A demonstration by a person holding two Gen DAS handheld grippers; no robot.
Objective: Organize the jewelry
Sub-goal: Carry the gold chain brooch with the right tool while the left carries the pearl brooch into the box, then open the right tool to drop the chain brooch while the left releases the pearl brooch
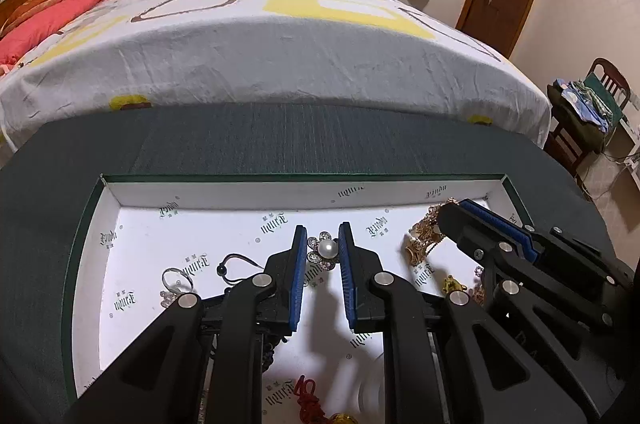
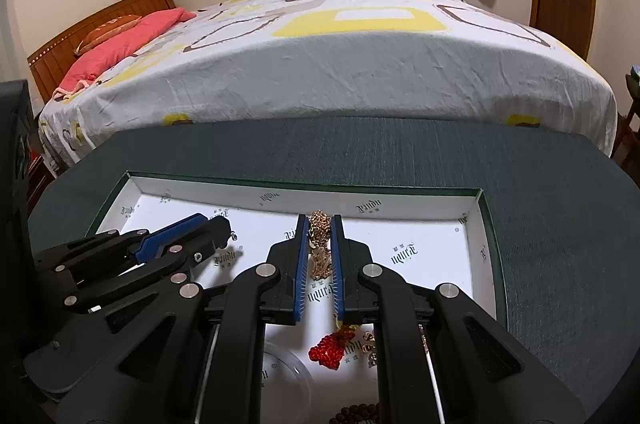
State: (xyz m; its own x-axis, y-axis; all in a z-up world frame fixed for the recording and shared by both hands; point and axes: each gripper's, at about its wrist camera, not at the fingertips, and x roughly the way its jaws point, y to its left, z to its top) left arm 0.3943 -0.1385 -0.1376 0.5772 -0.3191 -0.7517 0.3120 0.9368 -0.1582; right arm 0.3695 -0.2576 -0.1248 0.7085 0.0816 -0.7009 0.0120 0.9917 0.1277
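A shallow white-lined box (image 1: 224, 193) with a green rim sits on a dark green table and holds loose jewelry. My left gripper (image 1: 323, 238) has its jaws closed around a pearl flower brooch (image 1: 326, 248) at the fingertips. My right gripper (image 2: 319, 224) is closed on a gold chain (image 2: 319, 240); the chain also shows in the left wrist view (image 1: 425, 236), beside the right gripper (image 1: 460, 207). The left gripper shows at the left of the right wrist view (image 2: 216, 220).
In the box lie a silver ring (image 1: 176, 278), a black cord (image 1: 236, 260), a small gold charm (image 1: 453, 284), a red knot ornament (image 2: 332, 348), dark wooden beads (image 2: 356, 414) and a clear round lid (image 2: 286, 372). A bed (image 1: 280, 55) stands beyond the table.
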